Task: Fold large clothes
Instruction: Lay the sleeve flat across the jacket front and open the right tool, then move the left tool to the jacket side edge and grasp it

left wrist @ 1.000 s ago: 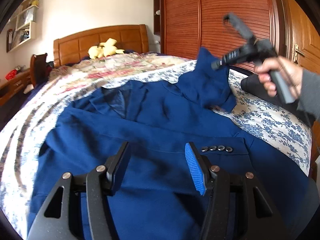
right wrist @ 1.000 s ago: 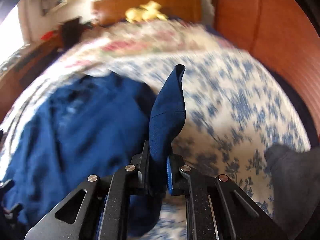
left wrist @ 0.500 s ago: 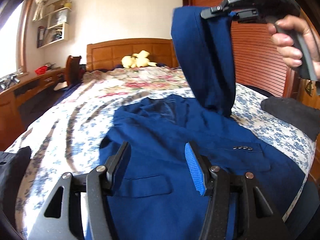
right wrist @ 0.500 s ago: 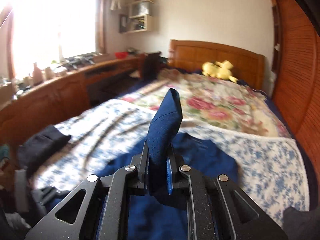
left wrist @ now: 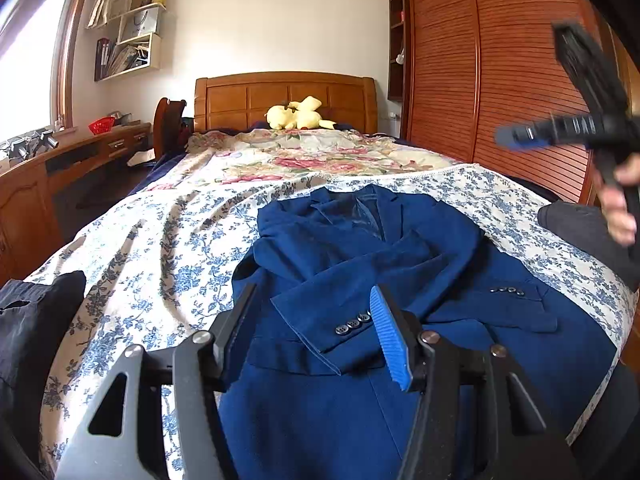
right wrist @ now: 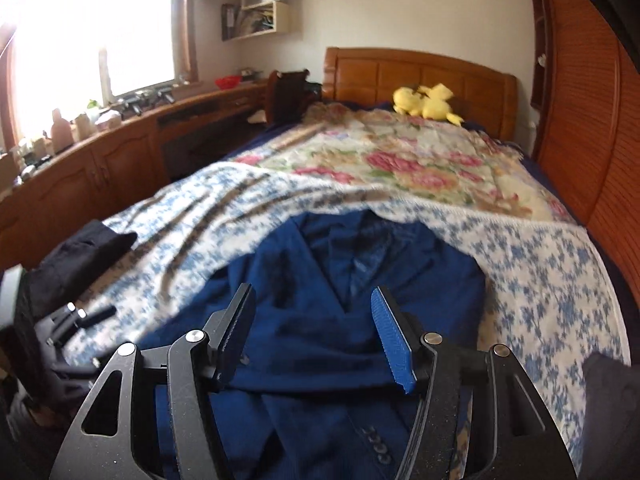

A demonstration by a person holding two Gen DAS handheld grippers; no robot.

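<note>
Blue jacket's [left wrist: 360, 280] hem beyond the lower edge; right hand-held gripper [left wrist: 516, 136] motion-blurred, its jaws unreadable there.

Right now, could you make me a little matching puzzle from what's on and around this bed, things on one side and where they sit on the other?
Things:
1. blue jacket
2. yellow plush toy
3. red bowl
4. dark folded cloth

Places:
A. on the wooden desk under the window
B. by the headboard
C. spread flat on the blue-flowered sheet
D. at the bed's near left edge

Pairs: 1-C, 2-B, 3-A, 4-D
</note>
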